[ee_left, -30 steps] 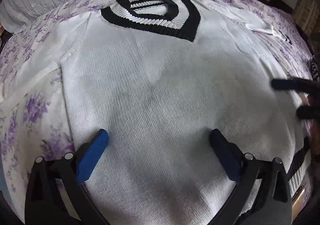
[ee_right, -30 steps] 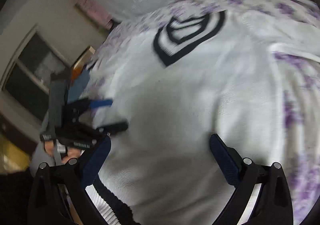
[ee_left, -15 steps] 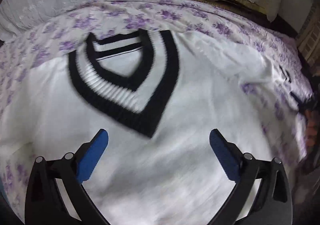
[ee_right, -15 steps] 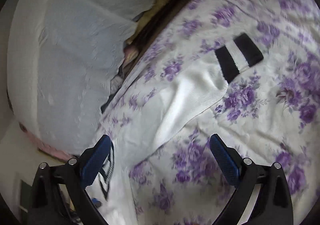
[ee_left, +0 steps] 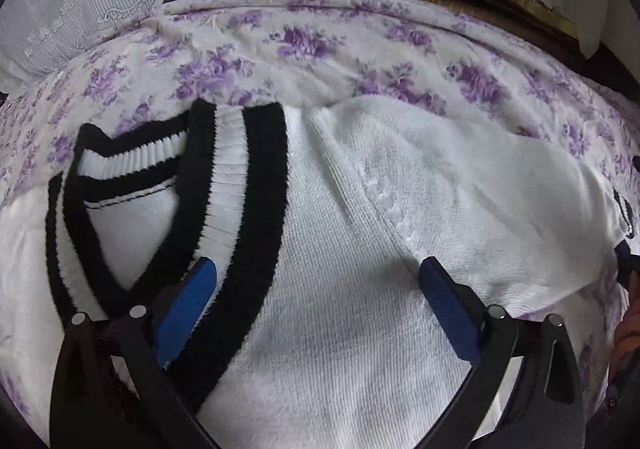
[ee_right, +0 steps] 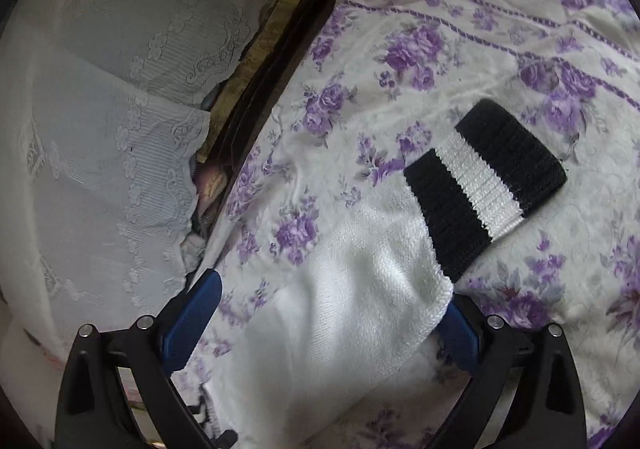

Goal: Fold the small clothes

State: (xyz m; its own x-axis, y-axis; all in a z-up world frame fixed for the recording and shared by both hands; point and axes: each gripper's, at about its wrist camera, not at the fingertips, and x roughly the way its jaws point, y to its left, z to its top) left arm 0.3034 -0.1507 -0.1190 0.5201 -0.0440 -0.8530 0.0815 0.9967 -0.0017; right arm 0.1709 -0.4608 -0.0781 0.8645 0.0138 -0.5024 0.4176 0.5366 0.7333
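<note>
Both wrist views look down close over the sweater point(ee_left: 340, 309); its sleeve point(ee_right: 360, 309) appears in both

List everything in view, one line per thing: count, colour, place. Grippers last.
sweater: one, white knit, spread flat on the bed under both grippers.
collar: one, black and white striped V-neck, upper left of the sweater.
sleeve: one in view, white, stretched out sideways over the sheet.
cuff: one, black with a white band, at the sleeve's end.
bedsheet: one, white with purple flowers, under the sweater.
lace cloth: one, pale white, embroidered, along the bed's far edge.
left gripper: black with blue pads, open over the sweater's shoulder.
right gripper: black with blue pads, open astride the sleeve.
</note>
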